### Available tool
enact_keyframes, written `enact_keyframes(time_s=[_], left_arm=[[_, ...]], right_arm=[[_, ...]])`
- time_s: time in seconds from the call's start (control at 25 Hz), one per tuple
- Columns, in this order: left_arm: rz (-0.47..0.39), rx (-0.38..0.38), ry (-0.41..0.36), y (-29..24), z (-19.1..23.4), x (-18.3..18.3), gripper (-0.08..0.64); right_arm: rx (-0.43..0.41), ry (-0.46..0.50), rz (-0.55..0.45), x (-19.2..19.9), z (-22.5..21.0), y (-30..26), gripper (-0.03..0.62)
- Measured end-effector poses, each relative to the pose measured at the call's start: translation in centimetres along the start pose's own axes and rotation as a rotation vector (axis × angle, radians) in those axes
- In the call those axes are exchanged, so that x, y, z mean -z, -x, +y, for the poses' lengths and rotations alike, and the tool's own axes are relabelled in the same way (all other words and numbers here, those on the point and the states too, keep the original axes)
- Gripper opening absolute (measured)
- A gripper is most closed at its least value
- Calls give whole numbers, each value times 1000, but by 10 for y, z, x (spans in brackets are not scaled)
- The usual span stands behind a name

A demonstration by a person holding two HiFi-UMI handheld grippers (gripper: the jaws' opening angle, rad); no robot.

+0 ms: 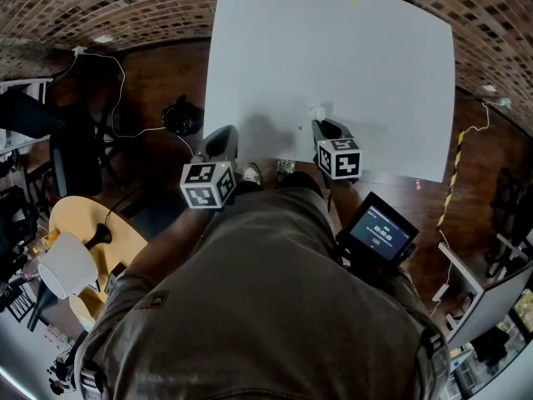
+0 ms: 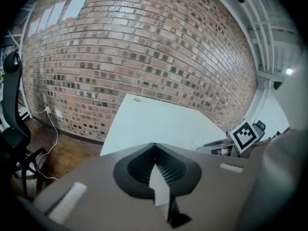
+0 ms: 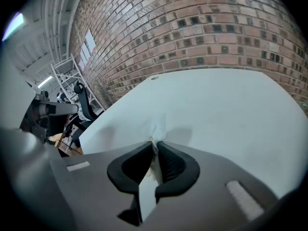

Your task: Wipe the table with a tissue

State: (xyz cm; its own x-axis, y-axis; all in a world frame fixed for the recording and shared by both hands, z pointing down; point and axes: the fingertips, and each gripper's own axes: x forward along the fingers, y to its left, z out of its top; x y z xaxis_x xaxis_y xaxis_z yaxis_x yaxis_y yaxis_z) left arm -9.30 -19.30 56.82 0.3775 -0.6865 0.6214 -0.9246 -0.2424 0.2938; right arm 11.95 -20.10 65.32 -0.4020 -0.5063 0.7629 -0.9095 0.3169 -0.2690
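White crumpled tissue (image 3: 158, 128) pinched between right gripper (image 3: 155, 146) jaws, over white table (image 3: 226, 105); left gripper (image 2: 154, 147) closed, empty.

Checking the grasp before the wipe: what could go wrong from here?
1. The right gripper pinches the tissue only at its jaw tips; dragging may pull it free.
2. Little tissue sticks out, so the jaws may scrape the table instead of wiping.

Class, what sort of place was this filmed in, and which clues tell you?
Probably an office or lab workspace: a long brick wall, a plain white table, and a black office chair off to one side.
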Motion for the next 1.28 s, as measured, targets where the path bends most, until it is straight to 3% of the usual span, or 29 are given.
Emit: enact_keyframes(time_s=[0.28,0.84,1.28], left_arm=[[2,-8,16,1,6,0,2],[-4,-57,38,19,29,4,2],[5,-10,6,2,4,-1,2]], right_arm=[[-34,31,28,0,17,-5,43],[-205,117,78,15,100,-23,43],[-123,48,35,7,51,-10,43]])
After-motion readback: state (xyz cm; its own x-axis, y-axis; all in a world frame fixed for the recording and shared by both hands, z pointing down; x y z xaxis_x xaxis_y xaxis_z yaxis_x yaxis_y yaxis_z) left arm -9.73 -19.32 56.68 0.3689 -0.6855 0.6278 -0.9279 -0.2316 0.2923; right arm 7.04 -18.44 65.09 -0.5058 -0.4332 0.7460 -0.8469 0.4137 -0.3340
